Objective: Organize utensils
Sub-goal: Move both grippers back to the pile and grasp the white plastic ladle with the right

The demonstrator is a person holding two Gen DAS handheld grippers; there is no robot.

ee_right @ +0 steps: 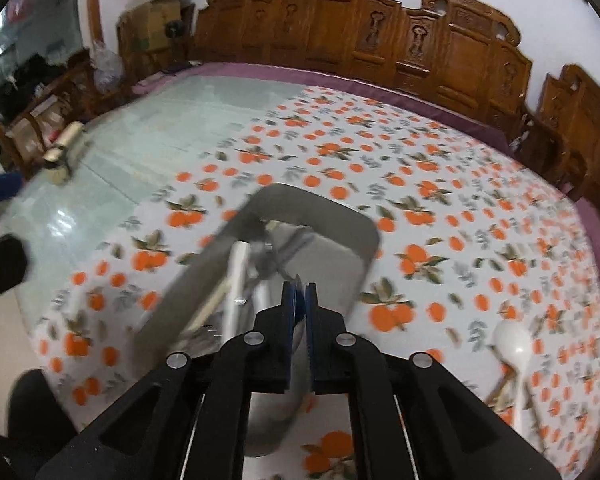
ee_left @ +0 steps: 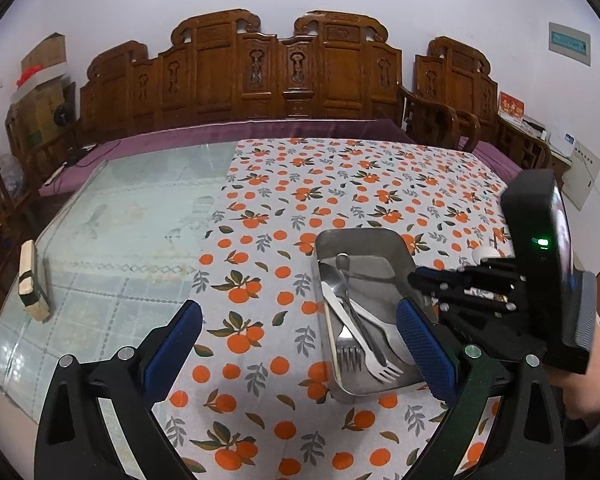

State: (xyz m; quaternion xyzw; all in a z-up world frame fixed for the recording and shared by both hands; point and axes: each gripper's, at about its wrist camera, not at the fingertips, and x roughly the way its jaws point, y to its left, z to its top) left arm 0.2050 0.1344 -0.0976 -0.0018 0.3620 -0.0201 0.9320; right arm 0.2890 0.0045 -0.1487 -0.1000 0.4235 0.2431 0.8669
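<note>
Several metal utensils already lie in the steel tray [ee_left: 360, 240] that sits on the orange-print cloth [ee_left: 268, 264] covering part of your bench [ee_left: 112, 216]: a table knife [ee_left: 342, 312], two forks [ee_left: 350, 354] with their tines toward 6 o'clock, and what reads as a spoon [ee_left: 334, 276] with its bowl toward 12 o'clock, all bunched along the tray's side at 9 o'clock. That part of the sorting looks done.

Your right gripper [ee_right: 300, 308] hangs over the tray's near end, its blue pads almost together with only a thin slit between them. Nothing can be made out between the pads, so I judge it to be carrying nothing; the blur makes it hard to say more. Your left gripper [ee_left: 300, 344] stands wide open and empty, one pad over the cloth at 9 o'clock of the tray, the other over the tray's edge at 3 o'clock.

What is left, as far as the right wrist view shows: a white plastic spoon [ee_right: 514, 344] lies on the cloth well apart from the tray, toward 4 o'clock, and a pale stick-like piece [ee_right: 502, 388] lies just beside it; chopsticks perhaps, but too smeared to tell. A small block [ee_left: 34, 280] rests on the bare glass at 9 o'clock, far from the tray; whether it belongs to the job you cannot tell from here.

By my reckoning you are past the halfway mark, with the white spoon and its neighbour as your likely next pickups.
</note>
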